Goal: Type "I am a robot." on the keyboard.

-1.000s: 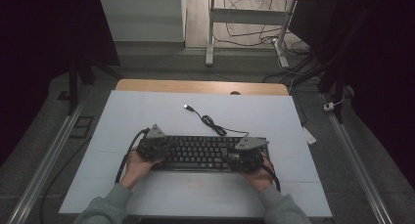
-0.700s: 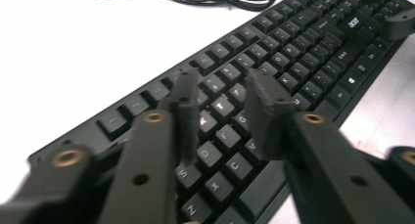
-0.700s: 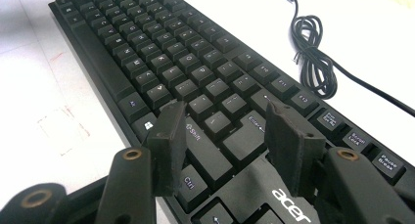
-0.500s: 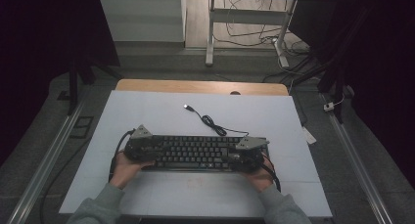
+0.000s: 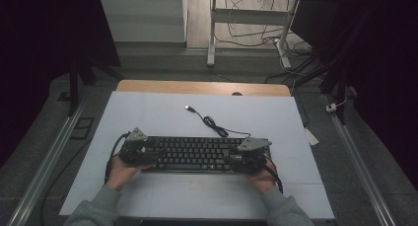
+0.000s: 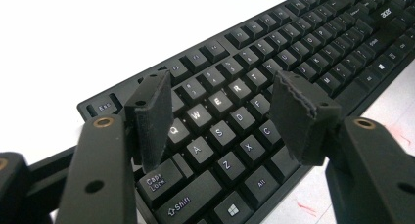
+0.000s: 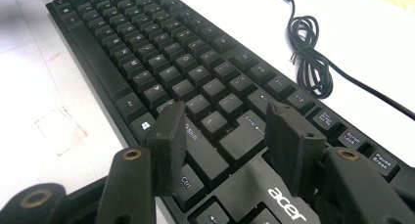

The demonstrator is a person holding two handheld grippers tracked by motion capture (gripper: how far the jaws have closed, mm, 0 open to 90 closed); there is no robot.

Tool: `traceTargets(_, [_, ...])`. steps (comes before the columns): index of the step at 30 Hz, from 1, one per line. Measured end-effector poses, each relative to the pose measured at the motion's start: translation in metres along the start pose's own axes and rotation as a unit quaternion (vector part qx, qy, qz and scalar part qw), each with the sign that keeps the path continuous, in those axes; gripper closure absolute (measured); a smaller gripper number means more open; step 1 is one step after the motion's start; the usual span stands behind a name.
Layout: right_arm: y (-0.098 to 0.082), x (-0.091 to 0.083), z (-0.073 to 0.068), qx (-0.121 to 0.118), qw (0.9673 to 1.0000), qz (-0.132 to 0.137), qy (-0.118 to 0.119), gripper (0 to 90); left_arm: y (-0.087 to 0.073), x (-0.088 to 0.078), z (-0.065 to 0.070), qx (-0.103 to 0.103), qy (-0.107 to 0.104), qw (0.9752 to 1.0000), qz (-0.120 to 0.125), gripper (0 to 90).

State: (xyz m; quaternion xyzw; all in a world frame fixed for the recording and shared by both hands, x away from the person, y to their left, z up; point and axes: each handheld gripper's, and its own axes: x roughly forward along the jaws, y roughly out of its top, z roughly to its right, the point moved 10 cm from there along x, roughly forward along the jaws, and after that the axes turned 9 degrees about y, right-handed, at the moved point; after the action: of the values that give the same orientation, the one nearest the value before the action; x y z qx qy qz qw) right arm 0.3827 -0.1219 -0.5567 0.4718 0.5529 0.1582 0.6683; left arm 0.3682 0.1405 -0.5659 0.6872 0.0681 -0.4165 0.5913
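A black Acer keyboard [image 5: 194,154] lies across the white mat, keys up. Its cable [image 5: 213,123] runs back in a small coil to a USB plug [image 5: 189,108]. My left gripper [image 5: 147,154] is over the keyboard's left end. In the left gripper view it [image 6: 220,104] stands open above the Q-W-E-R keys; its jaws have just been opening and the pads [image 6: 151,116] press on nothing. My right gripper [image 5: 242,159] is at the right end. In the right gripper view it [image 7: 227,136] is open over the Shift and Enter keys [image 7: 244,131].
The white mat [image 5: 148,112] covers a wooden table whose bare strip [image 5: 197,87] shows at the back. Metal rails [image 5: 44,167] run along both sides on the floor. A desk frame and loose cables [image 5: 246,33] stand beyond the table.
My left gripper has slid left along the keyboard, from over its keys to its left end. The right gripper and the keyboard have stayed put.
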Motion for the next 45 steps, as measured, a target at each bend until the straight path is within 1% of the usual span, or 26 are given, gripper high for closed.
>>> traceTargets(3, [0.002, 0.0, 0.0, -0.003, 1.0, 0.0, -0.001, 50.4, -0.001, 0.001, 0.0, 0.0, 0.0, 1.0, -0.004, 39.6])
traceTargets(6, [0.005, 0.0, -0.002, -0.006, 1.0, 0.005, 0.003, 50.5, -0.001, 0.001, 0.0, 0.0, 0.002, 1.0, -0.005, 39.2])
traceTargets(7, [0.005, 0.0, -0.003, -0.006, 1.0, 0.002, 0.002, 50.6, -0.001, 0.001, 0.0, 0.001, 0.002, 1.0, -0.005, 39.1])
traceTargets(8, [0.007, 0.001, -0.004, -0.005, 1.0, 0.007, 0.004, 50.8, -0.001, 0.001, 0.0, 0.002, 0.002, 1.0, -0.005, 39.1])
traceTargets(11, [0.011, 0.003, -0.007, -0.005, 0.9999, 0.008, 0.009, 52.5, -0.001, 0.002, 0.001, 0.005, 0.001, 1.0, -0.007, 38.9])
traceTargets(12, [0.013, 0.004, -0.008, -0.004, 0.9998, 0.012, 0.014, 54.4, -0.002, 0.002, 0.001, 0.005, 0.002, 1.0, -0.007, 38.9])
traceTargets(14, [0.016, 0.007, -0.011, -0.006, 0.9998, 0.009, 0.018, 60.2, -0.002, 0.003, 0.001, 0.006, 0.002, 0.9999, -0.01, 38.7])
traceTargets(17, [0.02, 0.012, -0.016, -0.008, 0.9994, 0.004, 0.034, 71.6, -0.003, 0.004, 0.002, 0.008, 0.002, 0.9999, -0.012, 38.5])
traceTargets(18, [0.021, 0.014, -0.019, -0.009, 0.9992, 0.003, 0.04, 76.6, -0.003, 0.004, 0.002, 0.008, 0.003, 0.9999, -0.013, 38.3])
traceTargets(20, [0.022, 0.018, -0.024, -0.012, 0.9985, -0.004, 0.054, 85.5, -0.003, 0.005, 0.002, 0.009, 0.003, 0.9999, -0.014, 37.8])
traceTargets(22, [0.021, 0.025, -0.029, -0.02, 0.9977, -0.018, 0.062, 89.4, -0.003, 0.005, 0.003, 0.01, 0.003, 0.9998, -0.015, 37.3])
traceTargets(25, [0.02, 0.036, -0.034, -0.023, 0.9967, -0.03, 0.072, 89.6, -0.004, 0.006, 0.003, 0.011, 0.004, 0.9998, -0.017, 36.9])
traceTargets(26, [0.019, 0.041, -0.035, -0.024, 0.9965, -0.036, 0.072, 89.6, -0.004, 0.006, 0.003, 0.011, 0.004, 0.9998, -0.017, 36.9])
traceTargets(29, [0.018, 0.05, -0.036, -0.023, 0.9961, -0.044, 0.072, 89.6, -0.005, 0.007, 0.003, 0.012, 0.004, 0.9998, -0.018, 36.7])
traceTargets(31, [0.016, 0.056, -0.036, -0.023, 0.9961, -0.05, 0.069, 89.6, -0.005, 0.007, 0.003, 0.012, 0.005, 0.9997, -0.019, 36.7])
traceTargets(36, [0.016, 0.063, -0.034, -0.019, 0.9965, -0.049, 0.065, 89.6, -0.006, 0.007, 0.003, 0.013, 0.005, 0.9997, -0.019, 36.5])
traceTargets(42, [0.012, 0.066, -0.035, -0.02, 0.996, -0.058, 0.065, 89.6, -0.007, 0.009, 0.003, 0.015, 0.007, 0.9996, -0.023, 36.1])
traceTargets(43, [0.011, 0.067, -0.035, -0.021, 0.9957, -0.064, 0.063, 89.7, -0.008, 0.009, 0.003, 0.015, 0.007, 0.9996, -0.024, 36.0])
traceTargets(45, [0.011, 0.069, -0.036, -0.022, 0.9962, -0.059, 0.061, 89.8, -0.008, 0.01, 0.004, 0.016, 0.007, 0.9996, -0.024, 35.9])
